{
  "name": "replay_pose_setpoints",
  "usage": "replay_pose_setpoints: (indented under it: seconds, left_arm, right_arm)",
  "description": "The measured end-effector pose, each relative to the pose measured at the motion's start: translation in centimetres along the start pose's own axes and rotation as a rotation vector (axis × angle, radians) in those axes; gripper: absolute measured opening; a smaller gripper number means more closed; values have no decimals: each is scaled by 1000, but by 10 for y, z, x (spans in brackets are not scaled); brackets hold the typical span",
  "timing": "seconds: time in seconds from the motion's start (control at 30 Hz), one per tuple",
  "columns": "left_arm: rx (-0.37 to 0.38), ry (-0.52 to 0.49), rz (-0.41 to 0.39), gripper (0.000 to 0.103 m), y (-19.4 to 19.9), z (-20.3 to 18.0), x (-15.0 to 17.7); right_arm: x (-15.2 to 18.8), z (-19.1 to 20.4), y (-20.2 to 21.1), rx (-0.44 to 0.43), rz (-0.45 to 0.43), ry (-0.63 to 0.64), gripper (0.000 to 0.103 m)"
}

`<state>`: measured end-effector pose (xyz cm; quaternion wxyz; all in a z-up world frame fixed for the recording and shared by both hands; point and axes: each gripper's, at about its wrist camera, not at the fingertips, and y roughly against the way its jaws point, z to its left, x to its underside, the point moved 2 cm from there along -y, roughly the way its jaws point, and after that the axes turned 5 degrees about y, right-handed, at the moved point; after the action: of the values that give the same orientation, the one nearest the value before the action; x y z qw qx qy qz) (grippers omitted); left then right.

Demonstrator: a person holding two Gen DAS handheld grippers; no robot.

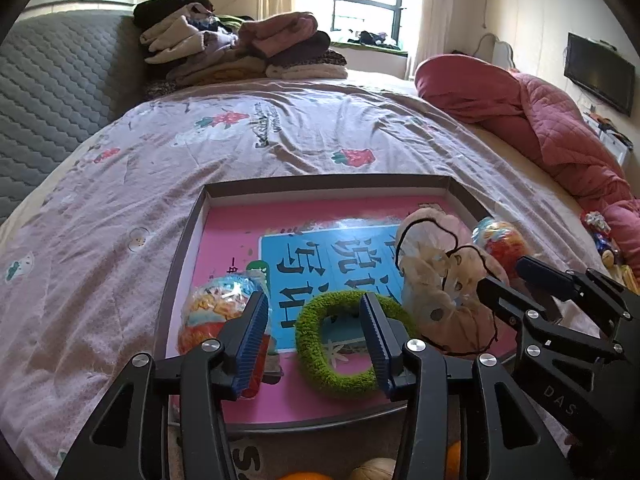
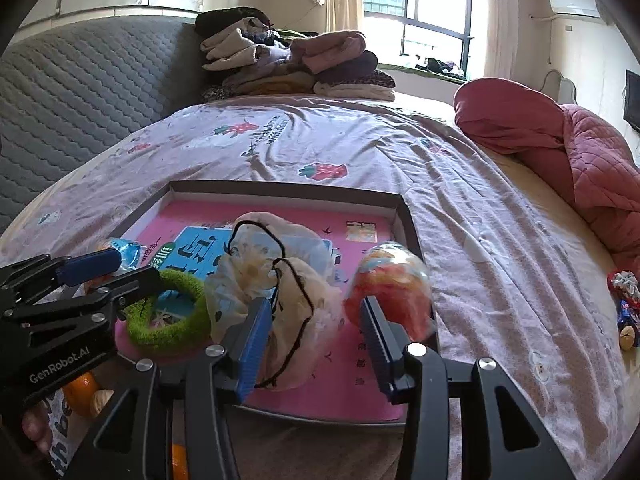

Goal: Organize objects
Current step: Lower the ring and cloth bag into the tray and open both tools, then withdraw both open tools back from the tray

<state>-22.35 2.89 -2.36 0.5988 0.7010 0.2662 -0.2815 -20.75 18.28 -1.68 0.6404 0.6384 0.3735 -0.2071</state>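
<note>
A shallow box tray (image 1: 192,224) with a pink and blue printed bottom lies on the bed; it also shows in the right wrist view (image 2: 408,216). In it lie a fuzzy green ring (image 1: 312,344) (image 2: 168,332), a beige drawstring pouch (image 1: 440,276) (image 2: 280,280), and two clear-wrapped orange toy balls (image 1: 208,312) (image 2: 388,284). My left gripper (image 1: 314,340) is open, its right finger inside the green ring. My right gripper (image 2: 312,340) is open just above the pouch, empty.
A pink quilt (image 1: 540,120) is bunched at the right of the bed. Folded clothes (image 1: 240,48) are stacked at the far end by a grey headboard (image 1: 60,92). Small wrapped items (image 2: 624,308) lie at the right edge. Oranges and a walnut (image 2: 88,396) lie near the tray's front.
</note>
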Motion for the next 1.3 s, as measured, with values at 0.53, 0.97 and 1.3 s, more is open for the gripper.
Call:
replay_pose_setpoints:
  seconds: [0.53,0.97,1.3]
  left_arm:
    - [-21,23,-50,67,16,8,-6]
    - [-33,12,-75,68,32,11,-1]
    - [-25,-4,-108,68,53,14,4]
  right_arm:
    - [-3,-2,9,1,-29,-12,49]
    - [-3,-1,23,-9,-68,-8,49]
    - [-4,3,42,-37,-113,-3,49]
